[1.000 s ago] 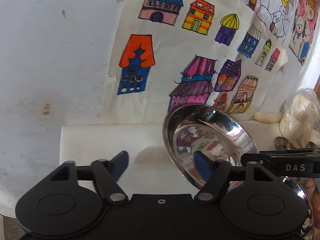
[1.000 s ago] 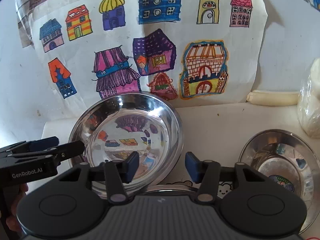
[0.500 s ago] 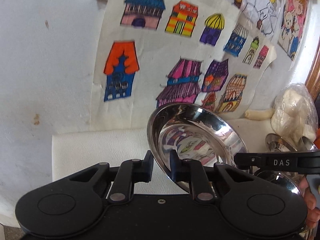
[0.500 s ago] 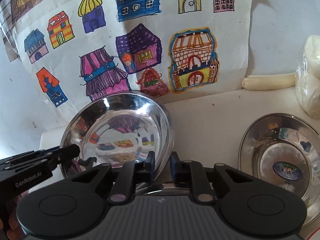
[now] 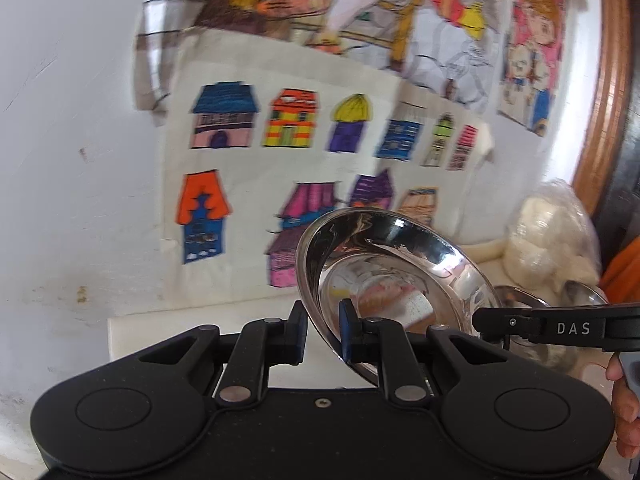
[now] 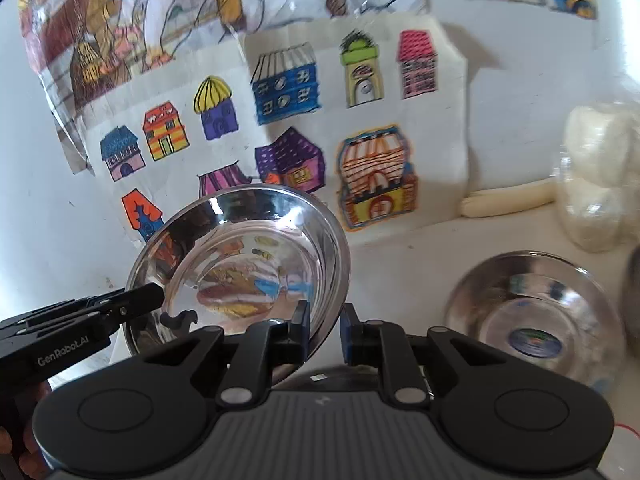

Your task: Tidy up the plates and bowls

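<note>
Both tongs grip one tilted steel bowl [image 6: 240,256] by opposite rims: left tongs [image 5: 323,334], right tongs [image 6: 325,334]. A second steel bowl [image 6: 532,320] sits on the tabletop [image 6: 400,264] toward its right edge.

The tilted steel plate [image 6: 240,264] is gleaming silver, mirroring orange, blue and pink patches from the drawing sheet [image 6: 360,152] behind it, where houses are showing in purple, yellow stripes, orange and blue. Right of that plate, a second steel bowl [image 6: 532,320] is showing a blue-green sticker.
</note>
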A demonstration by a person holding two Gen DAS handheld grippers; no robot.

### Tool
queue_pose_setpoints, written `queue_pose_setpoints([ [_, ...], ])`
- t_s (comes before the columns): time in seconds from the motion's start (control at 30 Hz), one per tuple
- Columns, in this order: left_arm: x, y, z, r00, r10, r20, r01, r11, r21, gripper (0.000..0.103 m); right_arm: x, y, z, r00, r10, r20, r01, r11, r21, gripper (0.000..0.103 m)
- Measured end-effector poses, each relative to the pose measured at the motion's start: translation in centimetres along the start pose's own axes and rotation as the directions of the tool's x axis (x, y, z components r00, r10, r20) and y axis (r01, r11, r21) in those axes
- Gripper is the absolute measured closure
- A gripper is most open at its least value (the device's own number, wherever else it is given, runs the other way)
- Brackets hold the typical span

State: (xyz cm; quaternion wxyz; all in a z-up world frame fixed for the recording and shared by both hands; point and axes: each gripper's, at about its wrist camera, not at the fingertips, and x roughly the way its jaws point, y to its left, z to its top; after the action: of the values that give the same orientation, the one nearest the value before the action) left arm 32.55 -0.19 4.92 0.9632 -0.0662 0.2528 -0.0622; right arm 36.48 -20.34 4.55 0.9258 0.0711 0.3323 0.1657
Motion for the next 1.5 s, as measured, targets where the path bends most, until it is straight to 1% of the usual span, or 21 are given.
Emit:
queue_pose_setpoints([
  [0.1,-0.3,-1.5,-0.6,0.999,-0.033,-0.018,0.033,0.999,0.021,0.085,-1.6,-1.1,-0.9,1.000,-0.017,-0.011,0.017,1.000,0.011,0.085],
  [0.23,-0.3,-3.2,-1.8,0.995,-0.075,-0.064,0.078,0.996,0.037,0.085,-3.4,-2.3,-2.6,0.998,-0.045,-0.032,0.046,0.998,0.029,0.084],
  [0.4,-0.3,-4.8,-3.3,0.988,-0.103,-0.114,0.111,0.992,0.066,0.085,-5.2,-3.8,-4.0,0.996,-0.059,-0.067,0.063,0.996,0.056,0.084],
  [0.73,-0.1,-5.8,-5.2,0.979,-0.081,-0.188,0.103,0.989,0.111,0.083,-7.0,-4.3,-5.6,0.992,-0.063,-0.110,0.068,0.997,0.040,0.083],
  [1.1,0.2,-6.3,-5.2,0.976,-0.060,-0.210,0.096,0.981,0.166,0.080,-7.1,-4.4,-5.4,0.991,-0.059,-0.122,0.065,0.997,0.042,0.082],
  [1.2,0.3,-6.4,-5.2,0.976,-0.054,-0.213,0.095,0.978,0.185,0.080,-7.2,-4.4,-5.4,0.990,-0.061,-0.124,0.065,0.997,0.028,0.079],
  [1.3,0.4,-6.3,-5.2,0.974,-0.052,-0.220,0.096,0.976,0.194,0.080,-7.3,-4.2,-5.5,0.991,-0.072,-0.116,0.072,0.997,-0.004,0.071],
  [1.37,0.4,-6.2,-5.2,0.975,-0.051,-0.217,0.094,0.977,0.194,0.080,-7.5,-3.8,-5.6,0.990,-0.085,-0.111,0.081,0.996,-0.034,0.061],
  [1.43,0.4,-6.1,-5.2,0.975,-0.046,-0.217,0.088,0.978,0.190,0.080,-7.5,-3.6,-5.7,0.990,-0.087,-0.113,0.082,0.995,-0.053,0.058],
  [1.5,0.4,-6.0,-5.1,0.975,-0.042,-0.217,0.083,0.979,0.185,0.080,-7.5,-3.6,-5.8,0.990,-0.075,-0.123,0.068,0.996,-0.060,0.057],
])
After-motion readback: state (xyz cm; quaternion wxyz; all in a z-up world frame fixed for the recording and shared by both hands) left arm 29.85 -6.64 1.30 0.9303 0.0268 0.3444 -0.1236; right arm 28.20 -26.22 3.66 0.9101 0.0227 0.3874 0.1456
